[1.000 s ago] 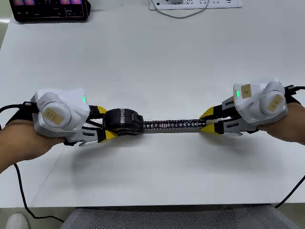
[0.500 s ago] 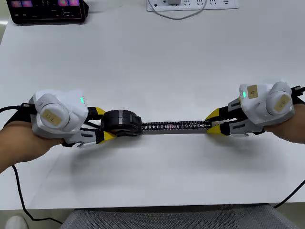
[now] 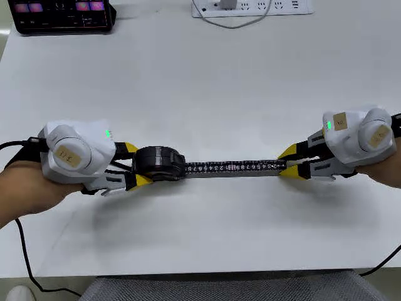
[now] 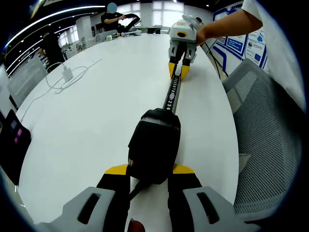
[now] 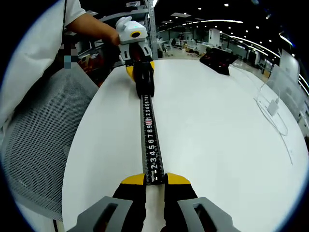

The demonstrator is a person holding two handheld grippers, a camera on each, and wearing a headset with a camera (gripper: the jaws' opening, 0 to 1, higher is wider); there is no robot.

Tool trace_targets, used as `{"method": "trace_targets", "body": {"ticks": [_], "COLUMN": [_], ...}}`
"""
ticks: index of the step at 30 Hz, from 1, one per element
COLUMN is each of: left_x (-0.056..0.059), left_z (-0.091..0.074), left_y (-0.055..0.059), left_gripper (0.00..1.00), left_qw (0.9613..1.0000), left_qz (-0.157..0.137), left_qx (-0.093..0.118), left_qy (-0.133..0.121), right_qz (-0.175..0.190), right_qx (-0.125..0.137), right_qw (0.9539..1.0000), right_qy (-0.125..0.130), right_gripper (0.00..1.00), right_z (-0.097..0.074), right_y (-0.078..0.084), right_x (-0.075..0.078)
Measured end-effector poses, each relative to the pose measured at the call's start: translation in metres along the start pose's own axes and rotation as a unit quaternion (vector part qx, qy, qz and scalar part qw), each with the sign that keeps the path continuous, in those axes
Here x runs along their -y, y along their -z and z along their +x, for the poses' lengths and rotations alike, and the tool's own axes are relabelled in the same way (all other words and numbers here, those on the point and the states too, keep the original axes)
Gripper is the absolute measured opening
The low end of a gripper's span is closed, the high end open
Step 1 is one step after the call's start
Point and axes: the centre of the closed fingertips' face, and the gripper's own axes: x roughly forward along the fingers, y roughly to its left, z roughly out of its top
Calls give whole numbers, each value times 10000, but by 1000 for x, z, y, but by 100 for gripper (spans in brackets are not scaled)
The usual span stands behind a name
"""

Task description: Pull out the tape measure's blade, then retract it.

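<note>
While the black rounded tape measure case (image 3: 158,163) lies on the white tabletop (image 3: 219,94), the left gripper (image 3: 138,163) has its yellow-tipped jaws clamped across the case's rear. The right gripper (image 3: 289,162) sits well out from the mouth of the case, its jaws closed narrow on the tip of the dark metal blade with white numerals (image 3: 235,167). That blade runs straight from the case to the right gripper, low over the table. In the right gripper view the first numerals sit just at the jaw tips, so the pinch appears to be on the very end of the blade.

This looks like the pull-out stage, with a fair length already drawn. To do it well, the pull should run dead in line with the mouth of the case, level and without roll, so the blade stays flat rather than kinking or scraping the slot. The left gripper's job is simply to anchor: a firm hold that stops the case sliding or swivelling toward the pull. The pinch at the tip is shallow, so a steady draw is safer than a tug. For the return, walking the right gripper back toward the case under control would be kinder than releasing the blade to whip home.
</note>
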Motion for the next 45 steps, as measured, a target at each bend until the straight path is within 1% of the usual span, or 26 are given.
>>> {"method": "trace_targets", "body": {"ticks": [16, 23, 34, 41, 45], "left_x": [0, 0, 0, 1, 1], "left_z": [0, 0, 0, 0, 0], "left_y": [0, 0, 0, -1, -1], "left_gripper": [25, 25, 25, 25, 25], "left_qw": [10000, 10000, 10000, 10000, 10000], "left_qz": [22, 35, 55, 64, 62], "left_qx": [-12, -24, -32, -61, -67], "left_qy": [18, 22, 18, 15, 11], "right_qz": [117, 131, 125, 158, 191], "right_qx": [-50, -118, -294, -342, -343], "right_qw": [9999, 9998, 9995, 9993, 9992], "right_qy": [40, 42, 36, 50, 65], "right_gripper": [9, 9, 9, 9, 9], "right_z": [-10, -15, -26, -32, -32], "right_y": [12, 18, 31, 38, 38], "right_x": [-2, -2, -2, -1, -2]}}
